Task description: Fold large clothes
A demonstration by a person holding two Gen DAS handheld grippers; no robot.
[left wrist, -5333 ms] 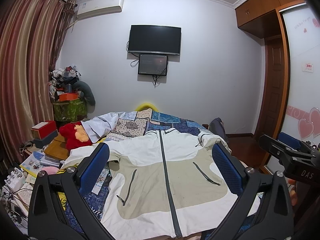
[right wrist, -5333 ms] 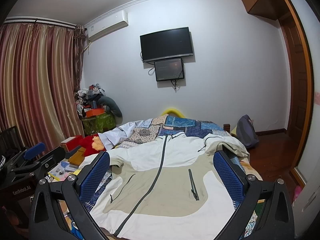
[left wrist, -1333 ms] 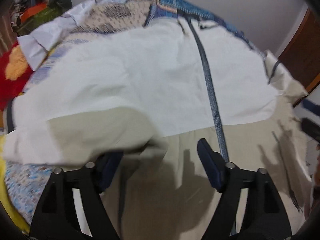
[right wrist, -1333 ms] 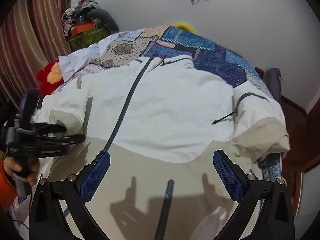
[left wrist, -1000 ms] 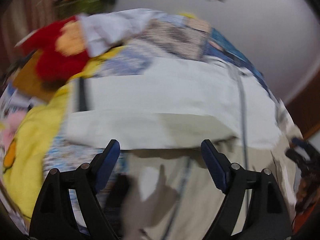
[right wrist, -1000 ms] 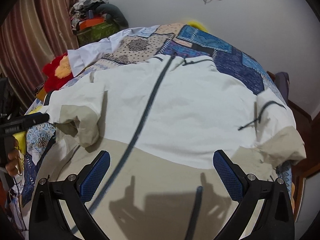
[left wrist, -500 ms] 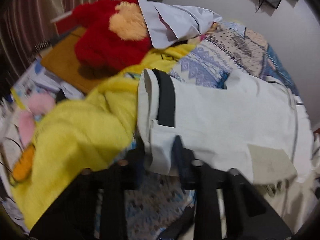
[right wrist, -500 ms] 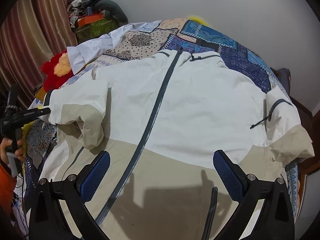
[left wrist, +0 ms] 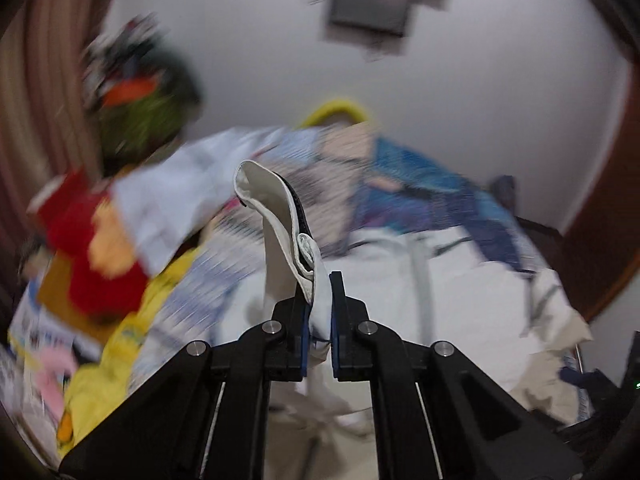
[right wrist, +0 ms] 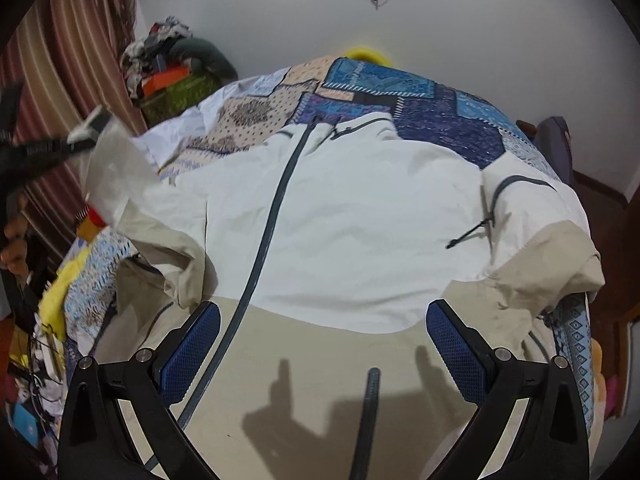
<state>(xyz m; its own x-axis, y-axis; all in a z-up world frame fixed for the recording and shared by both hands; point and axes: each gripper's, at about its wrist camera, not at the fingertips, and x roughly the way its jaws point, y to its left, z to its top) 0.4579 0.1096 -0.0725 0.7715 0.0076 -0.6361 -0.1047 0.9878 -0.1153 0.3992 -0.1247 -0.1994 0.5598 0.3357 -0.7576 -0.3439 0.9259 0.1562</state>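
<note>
The cuff of the white-and-beige zip jacket, spread on the patchwork-quilted bed, is pinched by the left gripper, while the right gripper is held spread above the hem, so slippery fabric could be lost if tugged.

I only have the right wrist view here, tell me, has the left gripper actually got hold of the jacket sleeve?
Observer: Yes. The left gripper is shut on the sleeve cuff; white fabric sits pinched between its pads.
Operator: Which way is the cuff pointing?
Observer: It stands up above the fingertips, curling over, with a dark strap along its edge.
Operator: Anything behind it on that side?
Observer: A red plush toy lies left of the cuff, blurred, beside a yellow blanket.
</note>
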